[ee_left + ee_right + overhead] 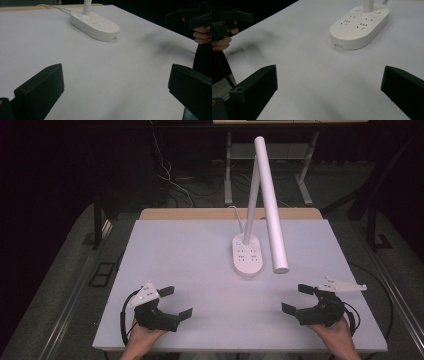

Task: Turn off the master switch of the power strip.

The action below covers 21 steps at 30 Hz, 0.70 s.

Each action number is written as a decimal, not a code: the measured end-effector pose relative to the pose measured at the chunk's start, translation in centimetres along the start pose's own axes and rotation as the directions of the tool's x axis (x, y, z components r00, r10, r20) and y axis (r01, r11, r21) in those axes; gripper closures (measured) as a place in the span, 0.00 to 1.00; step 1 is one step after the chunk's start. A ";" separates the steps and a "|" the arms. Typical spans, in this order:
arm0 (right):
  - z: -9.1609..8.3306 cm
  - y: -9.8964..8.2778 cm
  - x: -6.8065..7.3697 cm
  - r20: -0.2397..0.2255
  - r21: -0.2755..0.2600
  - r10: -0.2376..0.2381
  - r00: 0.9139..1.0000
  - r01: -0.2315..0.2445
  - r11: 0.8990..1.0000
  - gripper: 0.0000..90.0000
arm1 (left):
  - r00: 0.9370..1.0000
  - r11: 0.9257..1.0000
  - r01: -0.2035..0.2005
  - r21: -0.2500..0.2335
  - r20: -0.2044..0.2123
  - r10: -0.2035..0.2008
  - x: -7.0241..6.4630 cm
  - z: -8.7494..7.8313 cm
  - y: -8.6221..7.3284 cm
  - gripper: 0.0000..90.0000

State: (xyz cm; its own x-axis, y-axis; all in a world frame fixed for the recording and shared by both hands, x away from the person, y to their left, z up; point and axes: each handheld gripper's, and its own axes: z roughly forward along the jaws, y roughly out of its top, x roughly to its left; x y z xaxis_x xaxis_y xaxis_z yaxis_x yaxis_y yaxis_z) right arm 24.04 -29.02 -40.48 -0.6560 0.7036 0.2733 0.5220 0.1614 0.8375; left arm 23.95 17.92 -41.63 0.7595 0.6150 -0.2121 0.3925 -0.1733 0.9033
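Both grippers rest low at the near edge of the bench (165, 250), one toward each near corner, and neither has anything in it. The left gripper (176, 303) stands released, its jaws spread wide with bare bench surface between them; the right gripper (299, 299) is likewise released and empty. This looks like the starting posture, before any reach.

The only thing ahead of them is the desk lamp (248, 254). Its oval white base, which carries sockets and buttons on top, sits ahead of both grippers, roughly between their lines and somewhat nearer the right one. A thin post rises from the far end of the base, and the long lamp head (271, 205) slopes down toward the person, its free end hanging just ahead of the right gripper and above the bench.

The next move probably calls for one gripper to travel forward to the lamp, likely to the head or a button on the base (359, 26). The bench between grippers and base is bare, so the approach is open. The right gripper has the overhanging head to mind when it rises, and the lamp's cord (53, 7) trails off the far edge.
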 end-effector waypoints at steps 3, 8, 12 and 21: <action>0.3 0.0 0.2 -0.004 0.020 -0.003 1.000 0.003 1.000 0.00 | 1.000 1.000 0.000 0.004 0.001 0.000 0.1 0.0 0.0 0.00; 0.5 -0.1 0.3 -0.004 0.034 -0.018 1.000 0.018 0.999 0.00 | 1.000 1.000 0.002 0.009 -0.005 -0.002 0.1 -0.1 0.0 0.00; 0.5 -0.1 0.4 -0.004 0.044 -0.024 1.000 0.025 0.999 0.00 | 1.000 1.000 -0.001 0.012 -0.010 0.001 0.1 -0.2 0.0 0.00; 0.6 -0.2 0.3 -0.008 0.049 -0.021 1.000 0.022 0.999 0.00 | 1.000 1.000 0.007 0.020 -0.014 -0.007 0.2 -0.4 0.0 0.00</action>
State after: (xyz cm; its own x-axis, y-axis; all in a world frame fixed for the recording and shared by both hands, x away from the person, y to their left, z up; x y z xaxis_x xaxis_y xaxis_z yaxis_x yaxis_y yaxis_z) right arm 24.04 -28.42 -40.80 -0.6715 0.6943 0.2591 0.5334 0.2101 0.8193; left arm 23.92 18.35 -41.50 0.7491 0.6272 -0.2131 0.4082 -0.1838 0.8942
